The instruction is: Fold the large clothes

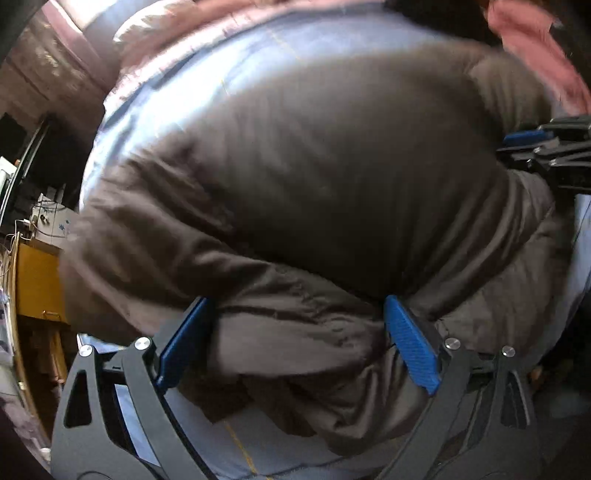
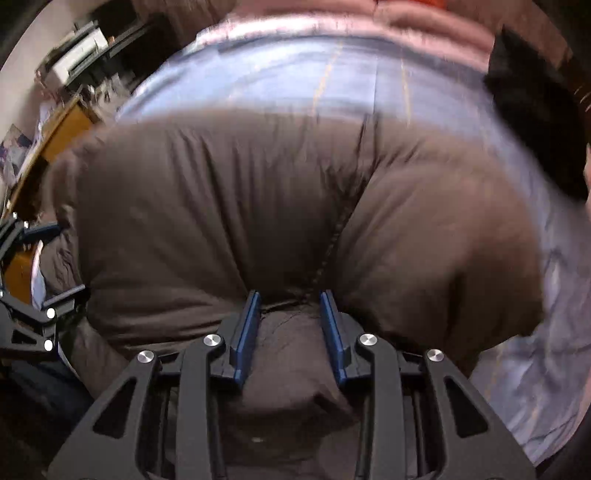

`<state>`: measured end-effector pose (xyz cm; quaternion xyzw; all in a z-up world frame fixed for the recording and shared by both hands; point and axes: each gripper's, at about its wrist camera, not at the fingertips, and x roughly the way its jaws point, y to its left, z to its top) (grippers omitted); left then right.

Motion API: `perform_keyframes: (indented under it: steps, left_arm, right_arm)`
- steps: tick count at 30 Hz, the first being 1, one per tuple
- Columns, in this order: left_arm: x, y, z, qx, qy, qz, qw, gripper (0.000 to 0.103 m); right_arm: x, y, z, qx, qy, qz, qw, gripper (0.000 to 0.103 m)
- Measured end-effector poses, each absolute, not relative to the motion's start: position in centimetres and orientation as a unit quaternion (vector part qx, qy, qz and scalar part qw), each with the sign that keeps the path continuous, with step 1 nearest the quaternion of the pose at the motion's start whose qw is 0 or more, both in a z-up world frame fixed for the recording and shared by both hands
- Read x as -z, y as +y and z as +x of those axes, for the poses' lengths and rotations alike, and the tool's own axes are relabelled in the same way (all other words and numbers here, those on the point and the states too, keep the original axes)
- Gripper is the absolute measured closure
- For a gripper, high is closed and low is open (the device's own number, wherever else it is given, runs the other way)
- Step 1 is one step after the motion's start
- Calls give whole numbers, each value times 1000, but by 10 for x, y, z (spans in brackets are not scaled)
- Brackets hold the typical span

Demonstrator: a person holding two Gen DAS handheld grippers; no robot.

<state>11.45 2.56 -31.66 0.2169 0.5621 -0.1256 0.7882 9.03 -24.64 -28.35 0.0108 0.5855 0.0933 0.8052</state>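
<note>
A large puffy dark brown jacket [image 1: 314, 177] lies on a light blue bed sheet [image 1: 192, 85] and fills both views [image 2: 221, 192]. My left gripper [image 1: 295, 314] stands wide open, its blue pads on either side of a thick bunched fold at the jacket's near edge. My right gripper [image 2: 290, 299] is narrowed on a bunch of the jacket beside its zipper [image 2: 332, 236], with fabric pressed between the pads. The right gripper also shows at the right edge of the left wrist view [image 1: 546, 147]. The left gripper shows at the left edge of the right wrist view [image 2: 37, 295].
A pink blanket [image 2: 406, 22] lies along the far side of the bed, and shows in the left wrist view [image 1: 535, 48]. A yellow wooden cabinet [image 1: 37, 280] stands left of the bed. A black item [image 2: 535, 122] lies on the sheet at the right.
</note>
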Motion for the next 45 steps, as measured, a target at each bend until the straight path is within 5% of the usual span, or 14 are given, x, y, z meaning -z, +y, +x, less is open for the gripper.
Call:
perform_keyframes:
  steps: [6, 10, 13, 16, 25, 29, 36, 41, 45]
  left_arm:
    - [338, -2, 100, 93, 540, 300, 781, 6]
    - [294, 7, 103, 107, 503, 285, 809, 8]
    - [248, 31, 117, 101, 456, 229, 854, 7]
    - [233, 62, 163, 40, 443, 197, 874, 5]
    - [333, 136, 221, -48, 611, 97, 784, 2]
    - [335, 128, 209, -59, 624, 101, 773, 2]
    - [250, 104, 143, 13, 542, 72, 837, 7]
    - [302, 52, 113, 13, 574, 206, 793, 7]
    - [327, 54, 118, -1, 601, 201, 773, 6]
  right_arm:
    - [298, -224, 96, -94, 579, -54, 808, 68]
    - [257, -241, 86, -122, 545, -5, 830, 66]
    - [218, -263, 83, -100, 482, 2, 870, 50]
    - [209, -301, 102, -43, 466, 73, 881, 48]
    - [298, -350, 133, 86, 557, 111, 818, 49]
    - [293, -331, 134, 106, 557, 78, 820, 48]
    - [228, -288, 70, -22, 498, 83, 863, 47]
    - [262, -258, 56, -54, 537, 55, 840, 47]
    - [293, -252, 63, -42, 573, 52, 817, 42]
